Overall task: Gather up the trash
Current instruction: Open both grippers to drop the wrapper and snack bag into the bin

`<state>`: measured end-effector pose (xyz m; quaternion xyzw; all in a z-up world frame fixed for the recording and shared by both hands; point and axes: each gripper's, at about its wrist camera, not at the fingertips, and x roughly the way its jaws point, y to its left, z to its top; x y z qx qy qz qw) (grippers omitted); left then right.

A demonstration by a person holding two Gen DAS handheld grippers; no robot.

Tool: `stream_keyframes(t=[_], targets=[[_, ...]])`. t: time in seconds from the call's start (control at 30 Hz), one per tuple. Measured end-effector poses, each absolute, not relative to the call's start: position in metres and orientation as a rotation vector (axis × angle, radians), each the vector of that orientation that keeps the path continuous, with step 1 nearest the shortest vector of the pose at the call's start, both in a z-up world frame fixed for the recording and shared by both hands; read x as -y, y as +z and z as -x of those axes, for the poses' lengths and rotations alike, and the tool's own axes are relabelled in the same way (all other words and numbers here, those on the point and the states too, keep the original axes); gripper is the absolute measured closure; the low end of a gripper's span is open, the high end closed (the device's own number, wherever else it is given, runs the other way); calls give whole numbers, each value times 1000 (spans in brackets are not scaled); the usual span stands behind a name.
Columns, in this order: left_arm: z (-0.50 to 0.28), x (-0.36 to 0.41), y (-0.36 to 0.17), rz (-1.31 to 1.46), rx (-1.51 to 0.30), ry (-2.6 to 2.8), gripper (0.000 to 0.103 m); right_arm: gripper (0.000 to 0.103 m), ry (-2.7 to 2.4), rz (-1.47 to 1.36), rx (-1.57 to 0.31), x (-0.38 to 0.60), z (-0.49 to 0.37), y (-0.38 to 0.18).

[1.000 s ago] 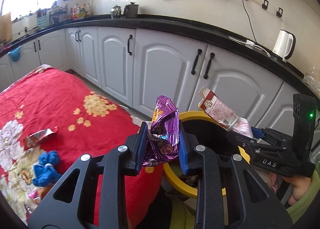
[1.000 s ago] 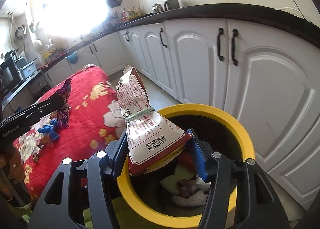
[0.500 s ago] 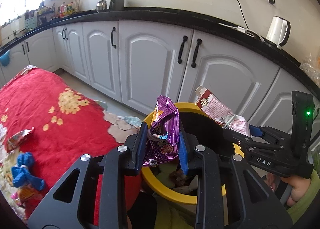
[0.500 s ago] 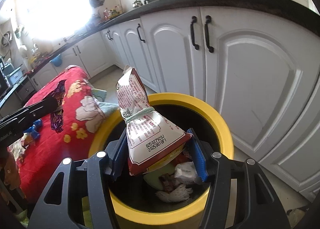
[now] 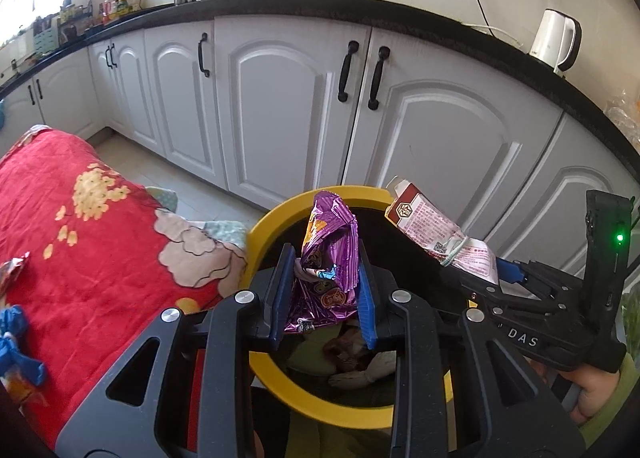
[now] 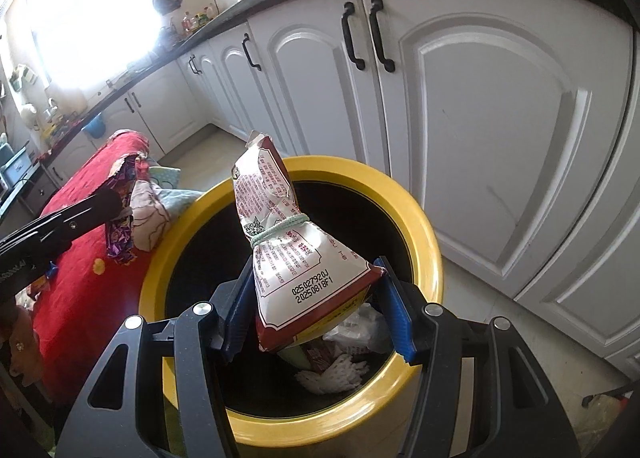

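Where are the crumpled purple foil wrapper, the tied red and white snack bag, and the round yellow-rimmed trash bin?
Crumpled purple foil wrapper (image 5: 330,258), left wrist view, on its creased middle.
Tied red and white snack bag (image 6: 296,270), right wrist view, on its printed lower panel.
Round yellow-rimmed trash bin (image 6: 428,258), right wrist view, on the rim's right side.

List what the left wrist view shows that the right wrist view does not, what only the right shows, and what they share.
Only the left wrist view: a white electric kettle on the black countertop, and crumpled blue trash on the red floral cloth.

Only the right wrist view: the bright window, and the printed date code on the red-and-white tied snack bag.

Both: the yellow-rimmed trash bin with trash inside, the left gripper shut on the crumpled purple foil wrapper, the right gripper shut on the snack bag, and white cabinet doors.
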<state>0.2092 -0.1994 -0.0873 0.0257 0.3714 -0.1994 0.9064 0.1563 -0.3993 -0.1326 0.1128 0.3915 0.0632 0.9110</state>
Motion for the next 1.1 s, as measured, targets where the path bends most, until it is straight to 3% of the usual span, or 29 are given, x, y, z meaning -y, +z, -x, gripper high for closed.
stream_keyframes(t=[0.3,0.53,0.7,0.83,0.93,1.1], targets=[[-220,206,-102,-43,-813,-411,79,46,140,-268,-830,401,-159,-142],[-221,196,-102,-19,-820,-368,52,32,123,-290,-815,405,-158,-139],[-217,187,-96,2,-808,-354,39,23,112,-293,-805,405,-156,-137],[-214,178,-92,16,-800,-343,19,18,103,-277,-791,402,-154,-132],[-210,173,-89,19,-791,-332,12,14,91,-256,-778,399,-154,-128],[-204,163,-81,20,-769,-303,11,9,79,-204,-751,390,-151,-119]])
